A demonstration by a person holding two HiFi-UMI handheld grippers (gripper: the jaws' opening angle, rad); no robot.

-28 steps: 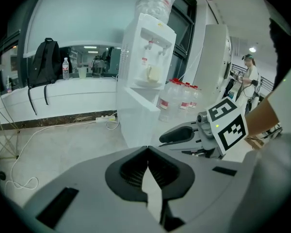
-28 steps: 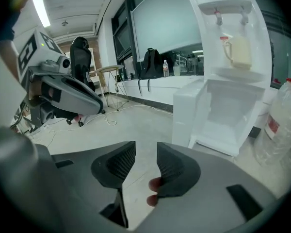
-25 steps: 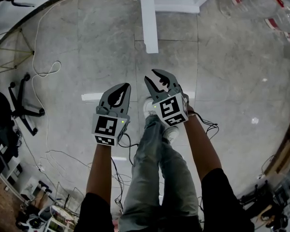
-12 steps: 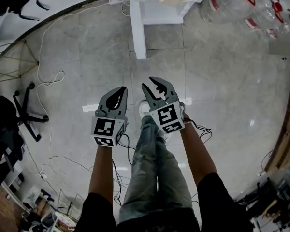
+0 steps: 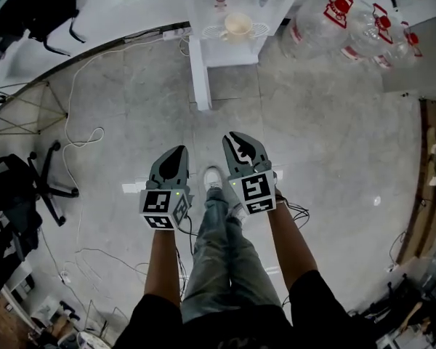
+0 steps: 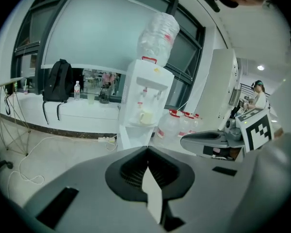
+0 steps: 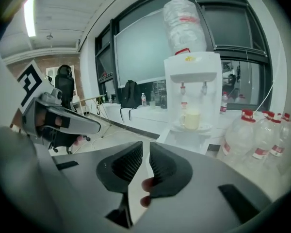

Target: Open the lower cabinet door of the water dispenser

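jaws: left gripper (image 6: 146, 149) pressed together, empty. right gripper (image 7: 145, 147) a narrow slit apart, just been closing, nothing between them; only the person's fingers (image 7: 146, 185) show behind the gap. both are held out side by side over the floor (image 5: 334, 158), angled down, well apart from the dispenser (image 7: 191, 86).

dispenser stands ahead by the window wall, with a cup (image 7: 190, 119) on its drip tray and spare bottles (image 7: 254, 140) just beside it, on the right in view. lower door (image 6: 129, 137) sits under the tray and looks shut. handle and hinge side are too small to tell.

step in hand looks like the approach. suggest:
- close the distance first and drop to door height
- use one gripper and spread its jaws before reaching
- find the free edge opposite the hinge, then hook or pinch it
- pull along the door's arc, not straight back
- keep clear of cup and bottles
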